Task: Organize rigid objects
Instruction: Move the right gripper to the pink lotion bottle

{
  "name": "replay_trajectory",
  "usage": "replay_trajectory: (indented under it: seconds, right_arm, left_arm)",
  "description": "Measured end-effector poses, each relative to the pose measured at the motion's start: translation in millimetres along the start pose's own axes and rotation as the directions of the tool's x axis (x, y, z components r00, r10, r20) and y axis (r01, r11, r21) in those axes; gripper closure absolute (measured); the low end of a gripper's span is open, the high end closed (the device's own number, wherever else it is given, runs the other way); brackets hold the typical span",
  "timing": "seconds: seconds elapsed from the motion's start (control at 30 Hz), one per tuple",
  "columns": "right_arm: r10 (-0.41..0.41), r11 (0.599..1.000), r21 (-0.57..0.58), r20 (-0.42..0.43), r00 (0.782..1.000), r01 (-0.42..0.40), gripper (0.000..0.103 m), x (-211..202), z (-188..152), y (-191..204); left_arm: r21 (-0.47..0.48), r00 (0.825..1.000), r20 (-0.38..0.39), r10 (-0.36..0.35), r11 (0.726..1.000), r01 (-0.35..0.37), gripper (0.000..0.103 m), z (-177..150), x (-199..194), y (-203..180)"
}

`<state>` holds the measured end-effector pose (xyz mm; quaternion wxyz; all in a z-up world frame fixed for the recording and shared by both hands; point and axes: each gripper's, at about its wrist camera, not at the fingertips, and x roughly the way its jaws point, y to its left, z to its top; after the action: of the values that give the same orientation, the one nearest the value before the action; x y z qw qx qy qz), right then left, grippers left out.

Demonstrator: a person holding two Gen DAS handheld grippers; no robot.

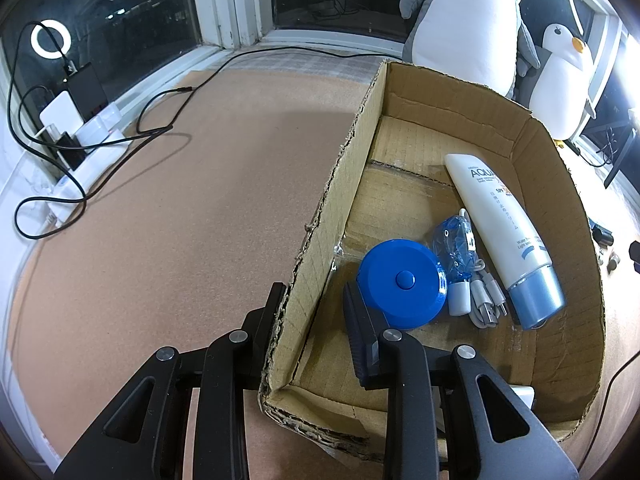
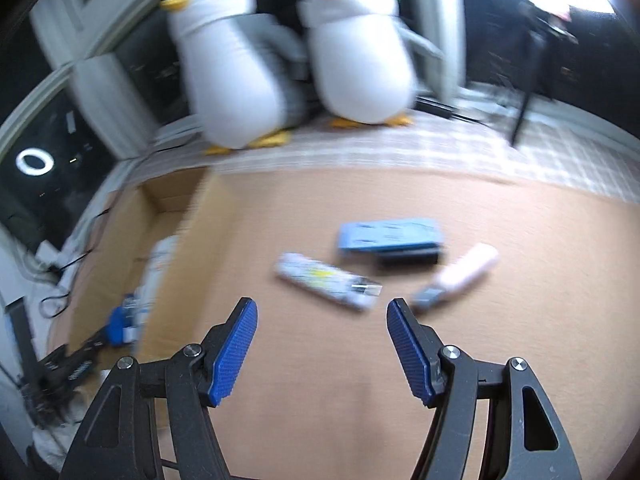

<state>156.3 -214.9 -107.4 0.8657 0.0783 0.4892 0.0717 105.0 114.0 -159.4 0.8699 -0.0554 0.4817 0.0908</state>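
An open cardboard box lies on the brown mat. Inside are a round blue tape measure, a white sunscreen tube with a blue cap, and a small blue bag with a grey USB cable. My left gripper is open and straddles the box's left wall, one finger outside, one inside beside the tape measure. My right gripper is open and empty above the mat. Ahead of it lie a white printed tube, a blue flat pack on a dark object, and a pink tube. The box shows at its left.
Two plush penguins stand at the mat's far edge by the window. Black cables and chargers on a white power strip lie at the left. A ring light reflects in the dark window. A tripod leg stands at the far right.
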Motion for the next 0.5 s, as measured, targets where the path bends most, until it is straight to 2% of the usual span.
replay_trajectory:
  seconds: [0.2, 0.3, 0.5]
  right_arm:
    - [-0.1, 0.991, 0.09, -0.017, 0.995, 0.102, 0.04, 7.1, 2.8, -45.6]
    - [-0.097, 0.982, 0.155, -0.046, 0.994, 0.103, 0.04, 12.4, 7.6, -65.8]
    - [-0.123, 0.974, 0.183, -0.079, 0.989, 0.136, 0.04, 23.4, 18.0, -77.6]
  left_arm:
    - [-0.001, 1.0, 0.0, 0.0, 1.0, 0.0, 0.076, 0.0, 0.0, -0.1]
    - [-0.001, 1.0, 0.0, 0.0, 1.0, 0.0, 0.076, -0.1, 0.0, -0.1]
    - [-0.001, 1.0, 0.0, 0.0, 1.0, 0.0, 0.076, -0.1, 0.0, -0.2]
